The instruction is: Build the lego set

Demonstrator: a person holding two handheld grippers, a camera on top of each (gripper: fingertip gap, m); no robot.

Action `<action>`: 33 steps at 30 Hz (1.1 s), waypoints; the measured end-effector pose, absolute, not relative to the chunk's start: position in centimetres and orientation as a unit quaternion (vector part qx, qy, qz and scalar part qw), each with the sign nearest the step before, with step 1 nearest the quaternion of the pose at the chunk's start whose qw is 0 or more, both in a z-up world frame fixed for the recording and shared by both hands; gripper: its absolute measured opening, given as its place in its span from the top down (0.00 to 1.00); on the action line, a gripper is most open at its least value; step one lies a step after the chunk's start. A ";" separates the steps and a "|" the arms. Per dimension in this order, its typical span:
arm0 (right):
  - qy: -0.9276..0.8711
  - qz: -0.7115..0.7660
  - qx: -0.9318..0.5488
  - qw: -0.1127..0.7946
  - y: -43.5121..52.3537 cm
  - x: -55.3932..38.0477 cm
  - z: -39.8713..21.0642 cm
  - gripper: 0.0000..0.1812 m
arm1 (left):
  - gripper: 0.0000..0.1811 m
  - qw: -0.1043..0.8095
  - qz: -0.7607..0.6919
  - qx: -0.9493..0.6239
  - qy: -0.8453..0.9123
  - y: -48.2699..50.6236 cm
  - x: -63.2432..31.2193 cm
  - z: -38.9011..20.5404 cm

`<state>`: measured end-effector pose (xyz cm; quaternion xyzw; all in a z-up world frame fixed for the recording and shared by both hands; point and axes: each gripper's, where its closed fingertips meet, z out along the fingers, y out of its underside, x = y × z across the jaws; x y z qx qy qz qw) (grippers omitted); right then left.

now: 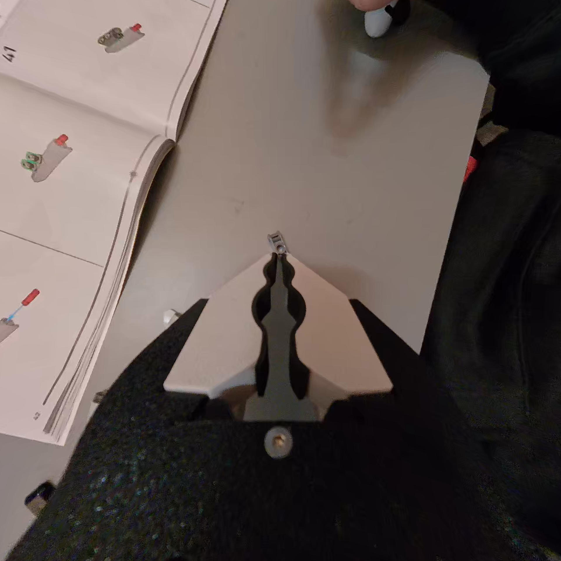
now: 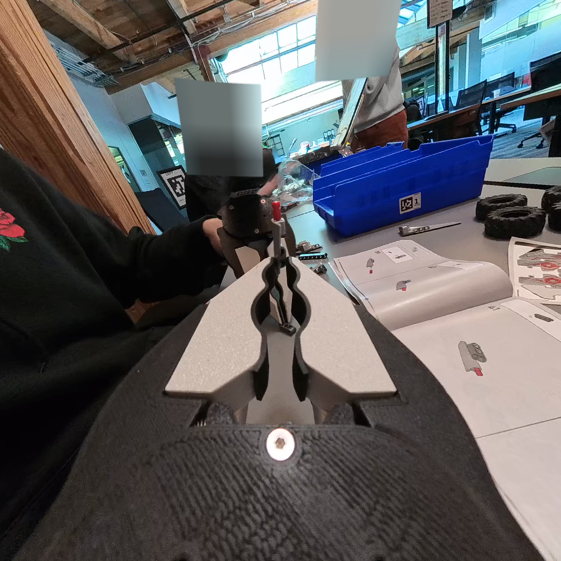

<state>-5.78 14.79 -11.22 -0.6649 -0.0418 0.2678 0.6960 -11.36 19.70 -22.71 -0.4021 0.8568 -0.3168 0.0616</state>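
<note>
In the right wrist view my right gripper [image 2: 277,261] is shut on a slim grey lego piece [image 2: 277,239]. The piece stands upright above the fingertips and has a red pin [image 2: 276,209] at its top. My left gripper [image 2: 261,246] is just behind it, held by a hand in a black sleeve. In the left wrist view my left gripper [image 1: 277,254] is shut on a small grey lego connector [image 1: 277,243] over the grey table [image 1: 303,167]. A small black lego part [image 2: 288,329] lies on the table below my right fingers.
The open instruction booklet [image 2: 449,306] [image 1: 76,182] lies beside the grippers. A blue bin [image 2: 403,182], black tyres [image 2: 513,220], a long grey lego part [image 2: 425,228], black beams [image 2: 312,256] and a sticker sheet [image 2: 537,273] lie farther back. The table edge [image 1: 446,243] is near on the right. People stand behind the table. The gap from one gripper's tips to the other's is roughly 15 cm.
</note>
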 end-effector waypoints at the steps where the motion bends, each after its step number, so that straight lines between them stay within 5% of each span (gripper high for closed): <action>1: -0.042 0.268 -0.665 0.696 14.8 -5.8 -11.2 0.97 | 1.00 0.071 -0.316 -0.405 0.855 19.6 -11.3 -22.7; 9: -0.044 0.277 -0.648 0.708 14.2 -5.7 -10.7 0.97 | 1.00 0.183 -0.290 -0.385 0.857 18.9 -10.8 -22.6; 19: -0.031 0.280 -0.645 0.711 11.8 -4.9 -10.6 0.97 | 1.00 0.144 -0.358 -0.452 0.804 19.0 -9.4 -22.6; 33: 0.038 0.291 -0.596 0.747 11.7 -2.7 -9.7 0.97 | 1.00 0.392 -0.201 -0.251 0.862 20.6 -7.5 -21.2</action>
